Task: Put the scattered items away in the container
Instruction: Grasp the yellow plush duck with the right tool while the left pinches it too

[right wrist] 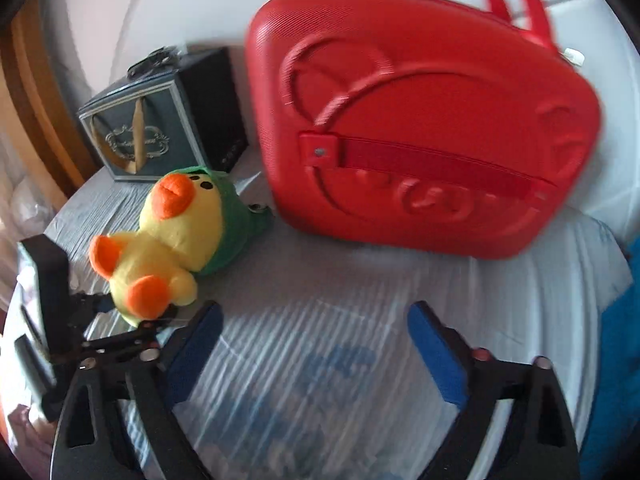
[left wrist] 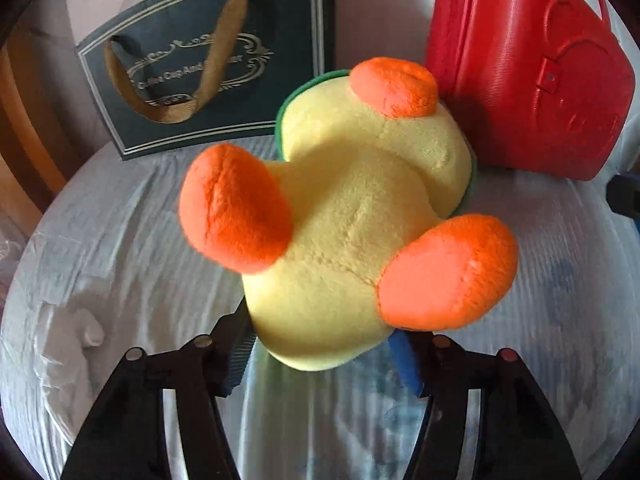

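Note:
A yellow plush duck (left wrist: 352, 216) with orange feet and beak and a green hood fills the left wrist view. My left gripper (left wrist: 320, 344) is shut on its lower body, its blue pads pressed into the plush. In the right wrist view the duck (right wrist: 168, 240) lies on the table with the left gripper (right wrist: 132, 312) at its feet. A red hard-shell case (right wrist: 424, 136) with handles stands closed and upright behind it, also in the left wrist view (left wrist: 528, 72). My right gripper (right wrist: 314, 320) is open and empty, in front of the case.
A dark gift bag (left wrist: 208, 56) with gold ribbon handles stands at the back left, also in the right wrist view (right wrist: 160, 128). The round table (right wrist: 340, 280) has a wrinkled white plastic cover. Something blue (right wrist: 624, 360) lies at the right edge.

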Available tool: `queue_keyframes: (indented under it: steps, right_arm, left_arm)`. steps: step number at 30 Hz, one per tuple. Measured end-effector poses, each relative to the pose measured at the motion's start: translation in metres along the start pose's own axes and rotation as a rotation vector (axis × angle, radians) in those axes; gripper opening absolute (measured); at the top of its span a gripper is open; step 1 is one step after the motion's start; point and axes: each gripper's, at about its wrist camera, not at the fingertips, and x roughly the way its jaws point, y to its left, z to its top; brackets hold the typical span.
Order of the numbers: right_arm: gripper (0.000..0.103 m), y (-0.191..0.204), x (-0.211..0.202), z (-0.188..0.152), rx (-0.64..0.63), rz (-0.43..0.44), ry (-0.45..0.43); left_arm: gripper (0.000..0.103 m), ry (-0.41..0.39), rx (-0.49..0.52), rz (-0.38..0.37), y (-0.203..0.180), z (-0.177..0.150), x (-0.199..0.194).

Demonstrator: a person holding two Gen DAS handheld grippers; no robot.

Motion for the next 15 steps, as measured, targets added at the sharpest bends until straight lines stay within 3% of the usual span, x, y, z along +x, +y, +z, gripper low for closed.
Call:
queue_keyframes:
  steps: [1, 3, 4, 6, 10, 12, 13, 15]
  right_arm:
    - [0.077, 0.006, 0.007, 0.003, -0.009, 0.018, 0.008]
    - [0.077, 0.022, 0.019, 0.006, -0.019, 0.072, 0.02]
    - [0.077, 0.029, 0.021, 0.007, -0.025, 0.094, 0.019]
    - [0.077, 0.048, 0.025, 0.009, -0.045, 0.148, 0.019]
    - [0.078, 0.075, 0.031, 0.013, -0.08, 0.193, 0.015]
    - [0.078, 0.08, 0.035, 0.018, -0.08, 0.191, 0.011]
    - [0.078, 0.081, 0.035, 0.021, -0.076, 0.185, 0.01]
    - [0.078, 0.079, 0.032, 0.024, -0.074, 0.175, 0.0]
  left_arm:
    - [0.058, 0.003, 0.007, 0.008, 0.012, -0.003, -0.003]
    - [0.048, 0.011, 0.038, 0.097, 0.031, -0.008, -0.007]
    - [0.047, 0.017, 0.045, 0.151, 0.045, -0.01, -0.008]
    - [0.047, 0.048, -0.001, 0.189, 0.073, -0.013, -0.011]
    - [0.048, 0.049, -0.118, 0.123, 0.098, -0.009, -0.038]
    - [0.063, 0.016, -0.186, 0.05, 0.097, 0.0, -0.054]
    - [0.078, -0.005, -0.231, 0.014, 0.094, 0.006, -0.061]
    - [0.083, -0.059, -0.311, -0.036, 0.091, 0.02, -0.071]
